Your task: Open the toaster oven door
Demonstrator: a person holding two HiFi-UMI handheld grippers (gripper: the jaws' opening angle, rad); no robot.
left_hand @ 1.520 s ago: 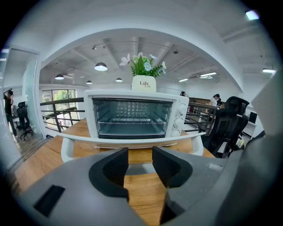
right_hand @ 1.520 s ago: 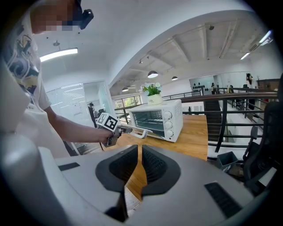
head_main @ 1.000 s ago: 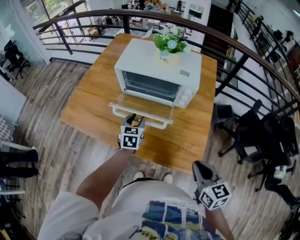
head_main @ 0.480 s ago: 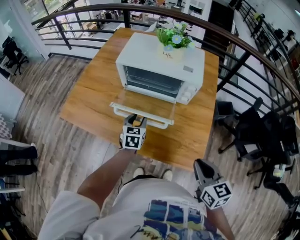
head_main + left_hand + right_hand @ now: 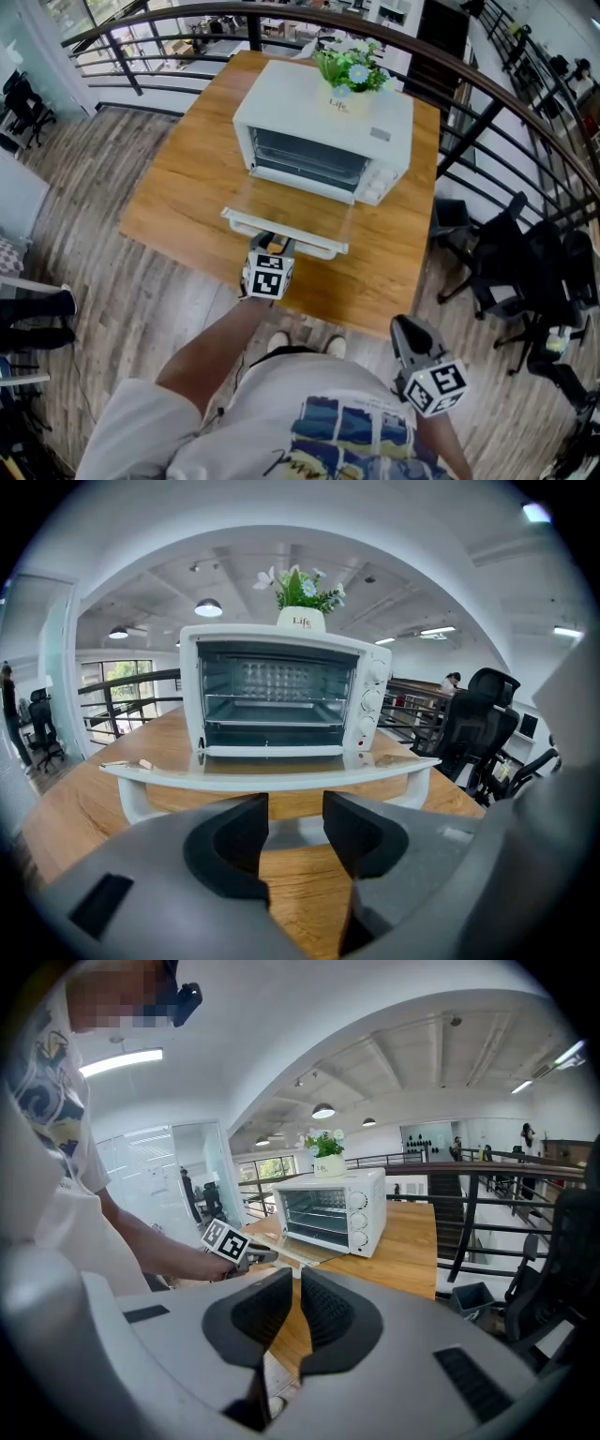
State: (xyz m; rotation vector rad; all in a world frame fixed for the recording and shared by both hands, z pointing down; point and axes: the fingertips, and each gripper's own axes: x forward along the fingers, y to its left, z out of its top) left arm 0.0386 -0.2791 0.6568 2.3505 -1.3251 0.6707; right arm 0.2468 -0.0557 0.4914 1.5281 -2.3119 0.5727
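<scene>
Head view: left gripper (image 5: 273,246), jaws apart and empty, sits just at the handle (image 5: 311,244) of the door (image 5: 295,210), already flat open before the toaster oven (image 5: 323,112). Leaning on it could tip the oven and its flower pot (image 5: 345,94). Right gripper (image 5: 405,330), nearly closed and empty, hangs well apart.

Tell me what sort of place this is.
Probably an office mezzanine, not a kitchen: a curved black railing edges the floor, black office chairs stand nearby, and the toaster oven sits on a wooden table.
</scene>
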